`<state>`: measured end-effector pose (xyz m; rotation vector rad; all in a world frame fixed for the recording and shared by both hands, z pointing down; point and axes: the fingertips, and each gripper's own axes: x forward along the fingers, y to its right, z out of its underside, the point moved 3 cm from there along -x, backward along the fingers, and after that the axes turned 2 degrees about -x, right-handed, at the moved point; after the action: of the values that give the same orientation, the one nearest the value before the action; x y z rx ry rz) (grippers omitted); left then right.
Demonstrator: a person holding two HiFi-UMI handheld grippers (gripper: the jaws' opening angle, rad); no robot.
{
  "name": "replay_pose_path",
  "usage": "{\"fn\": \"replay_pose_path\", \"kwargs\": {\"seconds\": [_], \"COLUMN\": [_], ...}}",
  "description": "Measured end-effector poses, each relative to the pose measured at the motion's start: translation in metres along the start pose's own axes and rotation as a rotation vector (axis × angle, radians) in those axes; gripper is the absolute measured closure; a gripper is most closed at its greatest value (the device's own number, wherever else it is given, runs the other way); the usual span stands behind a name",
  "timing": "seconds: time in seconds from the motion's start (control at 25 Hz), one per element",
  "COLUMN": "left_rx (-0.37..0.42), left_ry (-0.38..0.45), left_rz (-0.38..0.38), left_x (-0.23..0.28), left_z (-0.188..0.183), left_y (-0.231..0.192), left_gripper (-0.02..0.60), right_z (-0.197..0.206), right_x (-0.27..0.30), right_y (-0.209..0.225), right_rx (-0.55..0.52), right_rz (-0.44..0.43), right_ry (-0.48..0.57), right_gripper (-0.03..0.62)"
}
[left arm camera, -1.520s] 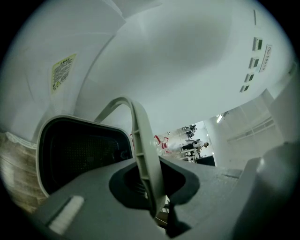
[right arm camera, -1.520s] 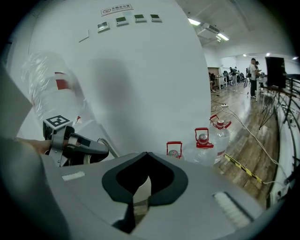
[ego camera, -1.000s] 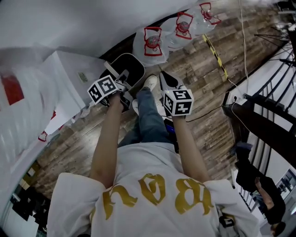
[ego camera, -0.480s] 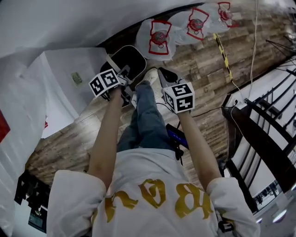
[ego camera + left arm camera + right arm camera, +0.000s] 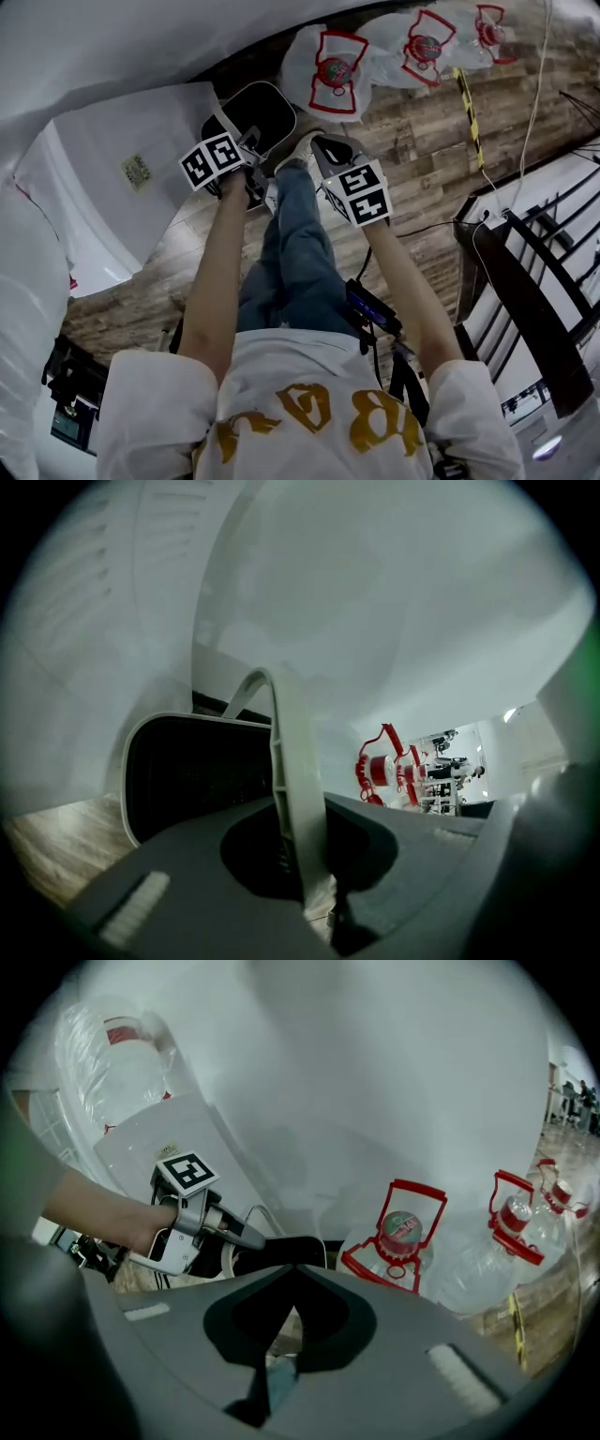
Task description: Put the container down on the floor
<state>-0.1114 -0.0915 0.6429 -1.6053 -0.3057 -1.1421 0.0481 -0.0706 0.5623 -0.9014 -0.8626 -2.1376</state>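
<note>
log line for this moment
left gripper shut on container handle | right gripper shut, empty | container low by water jugs, floor contact unclear

Both bare arms reach straight down, the left arm (image 5: 214, 272) and right arm (image 5: 398, 281) nearly parallel, each wrist hidden behind its gripper's marker cube. The left gripper (image 5: 249, 150) sits at the near rim of the container (image 5: 267, 105), its jaws clamped on the thin white handle (image 5: 295, 789) that arches up between them. The right gripper (image 5: 330, 152) hangs just beside the container on the right side, clear of it, its jaws (image 5: 292, 1274) brought together with nothing between them.
</note>
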Motion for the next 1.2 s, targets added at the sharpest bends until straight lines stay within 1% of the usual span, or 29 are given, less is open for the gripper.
{"fn": "replay_pose_path", "kwargs": {"seconds": [0.32, 0.52, 0.68, 0.92, 1.2], "left_rx": [0.008, 0.015, 0.035, 0.063, 0.075], "left_ry": [-0.002, -0.003, -0.022, -0.029, -0.021], "left_rz": [-0.051, -0.087, -0.110, -0.135, -0.156], "left_x": [0.035, 0.055, 0.074, 0.100, 0.132], "left_z": [-0.003, -0.002, -0.002, -0.004, -0.008], "left_y": [-0.039, -0.058, -0.070, -0.091, -0.114], "left_gripper": [0.568, 0.568, 0.568, 0.568, 0.568], "right_z": [0.032, 0.042, 0.048, 0.062, 0.083], "right_x": [0.041, 0.061, 0.077, 0.099, 0.125], "right_y": [0.004, 0.008, 0.012, 0.013, 0.014], "right_rx": [-0.011, -0.014, -0.019, -0.034, -0.012], "right_rz": [-0.050, -0.065, -0.075, -0.090, -0.105], "right_ry": [-0.053, -0.069, -0.082, -0.092, -0.109], "right_gripper": [0.566, 0.566, 0.566, 0.566, 0.566]}}
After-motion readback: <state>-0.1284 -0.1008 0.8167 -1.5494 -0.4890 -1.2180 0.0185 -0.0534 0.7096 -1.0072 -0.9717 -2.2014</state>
